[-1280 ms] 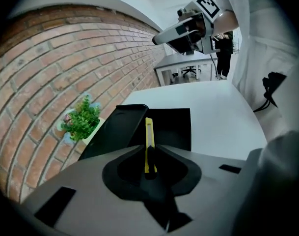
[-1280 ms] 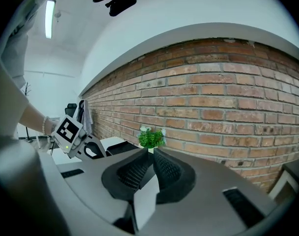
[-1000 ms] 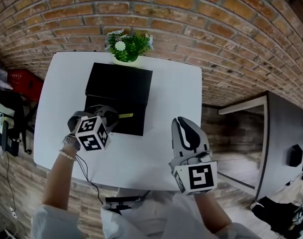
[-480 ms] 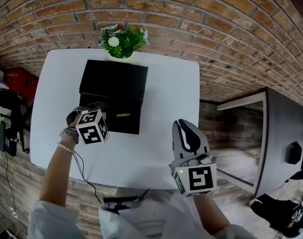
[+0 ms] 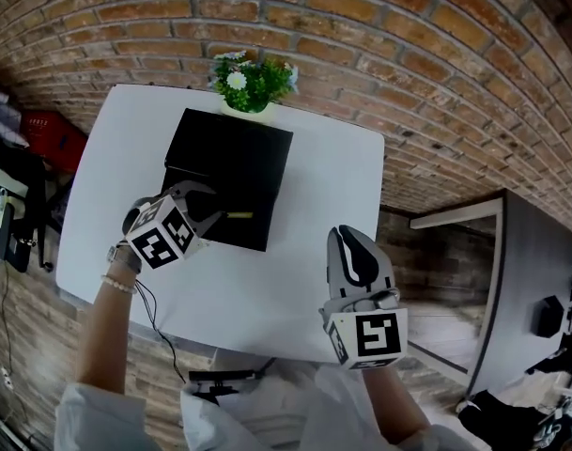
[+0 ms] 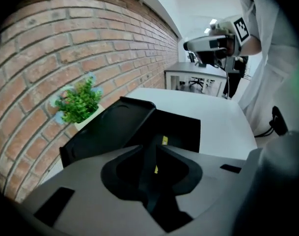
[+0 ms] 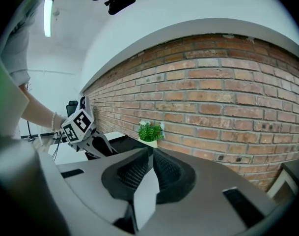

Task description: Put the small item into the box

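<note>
Left claw (image 5: 210, 210): over the near left corner of the box (image 5: 259, 231), pointing steeply down into it; the marker cube (image 5: 163, 236) sits behind it
Left claw jaws: apart by a slim gap and just been opening; in the left gripper view (image 6: 149, 149) nothing is pressed between the pads, only the dark inside of the box shows through the gap
Small yellow item (image 5: 239, 215): lying on the floor of the box, just beyond the left claw's tips and free of them; also seen past the jaws in the left gripper view (image 6: 164, 140)
Box: black, open, on the left half of the white worktop (image 5: 328, 181); its lid (image 5: 231, 148) is swung back towards the far side
Right claw (image 5: 347, 233): held above the near right part of the worktop, well apart from the box, pointing a little below level towards the brick wall (image 5: 389, 50)
Right claw jaws: tips together in the right gripper view (image 7: 151, 151), nothing between them
Plant (image 5: 253, 81): small green pot plant at the far edge of the worktop, just behind the lid, against the wall
</note>
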`<act>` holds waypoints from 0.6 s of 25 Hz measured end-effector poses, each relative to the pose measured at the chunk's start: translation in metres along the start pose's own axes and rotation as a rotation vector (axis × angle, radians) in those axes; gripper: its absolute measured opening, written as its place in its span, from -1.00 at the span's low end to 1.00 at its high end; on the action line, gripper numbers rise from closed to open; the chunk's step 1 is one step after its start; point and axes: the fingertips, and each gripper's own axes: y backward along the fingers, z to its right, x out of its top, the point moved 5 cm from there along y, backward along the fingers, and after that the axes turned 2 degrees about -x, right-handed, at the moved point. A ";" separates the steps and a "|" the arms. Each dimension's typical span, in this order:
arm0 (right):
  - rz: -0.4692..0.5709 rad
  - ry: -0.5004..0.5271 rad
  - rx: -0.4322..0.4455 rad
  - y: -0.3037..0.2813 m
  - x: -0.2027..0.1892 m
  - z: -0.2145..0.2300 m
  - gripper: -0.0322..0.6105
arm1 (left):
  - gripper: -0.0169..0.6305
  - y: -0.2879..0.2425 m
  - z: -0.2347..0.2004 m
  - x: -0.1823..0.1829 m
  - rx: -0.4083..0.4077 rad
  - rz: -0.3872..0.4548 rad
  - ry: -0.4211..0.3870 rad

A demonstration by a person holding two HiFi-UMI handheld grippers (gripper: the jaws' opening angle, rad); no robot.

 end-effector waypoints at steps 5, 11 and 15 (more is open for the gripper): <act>0.049 0.036 0.052 0.002 0.016 -0.003 -0.71 | -0.82 0.051 0.004 0.017 0.207 0.166 0.154; 0.121 0.080 0.141 0.008 0.039 -0.014 -0.71 | -0.89 0.118 0.028 0.029 0.453 0.258 0.264; 0.164 0.138 0.204 0.016 0.053 -0.024 -0.71 | -0.89 0.158 0.053 0.036 0.582 0.303 0.315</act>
